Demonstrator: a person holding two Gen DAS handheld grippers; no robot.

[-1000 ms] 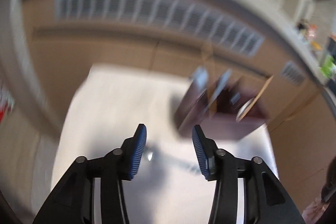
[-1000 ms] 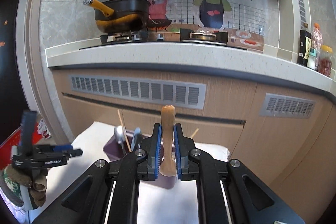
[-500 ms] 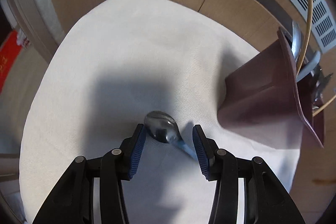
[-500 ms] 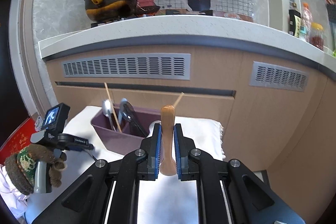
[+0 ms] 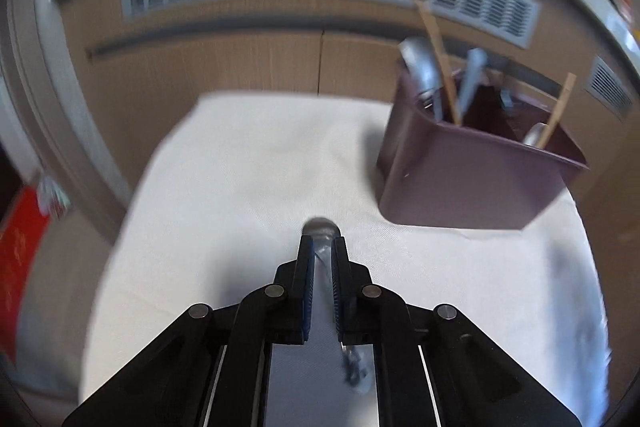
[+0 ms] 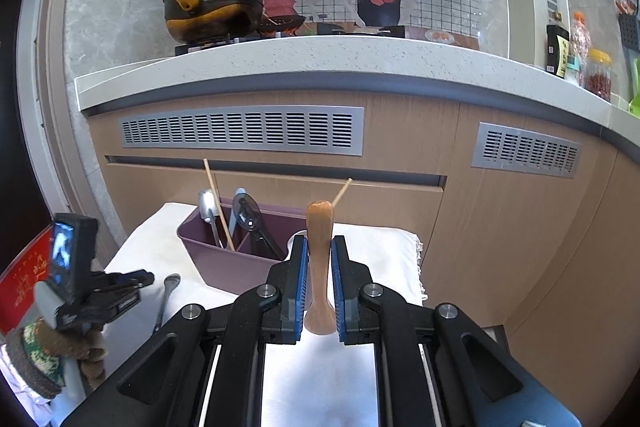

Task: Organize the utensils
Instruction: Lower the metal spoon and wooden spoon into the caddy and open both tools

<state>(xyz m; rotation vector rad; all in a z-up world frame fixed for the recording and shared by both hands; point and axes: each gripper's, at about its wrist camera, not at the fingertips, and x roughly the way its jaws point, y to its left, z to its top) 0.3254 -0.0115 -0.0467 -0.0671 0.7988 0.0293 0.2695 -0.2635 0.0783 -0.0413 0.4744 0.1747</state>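
Left gripper [image 5: 321, 247]: jaws closing, pads clamped on the neck of a metal spoon [image 5: 320, 229] lying on the white cloth [image 5: 248, 163]; the bowl protrudes just ahead of the fingertips. The purple utensil caddy [image 5: 460, 183] stands ahead and to the right of this gripper, apart from it, holding metal utensils and chopsticks [image 5: 438, 51].

Right gripper [image 6: 319, 251]: clenched on a wooden handle [image 6: 319, 247] held upright between the pads. The caddy sits just beyond and left of its fingertips.
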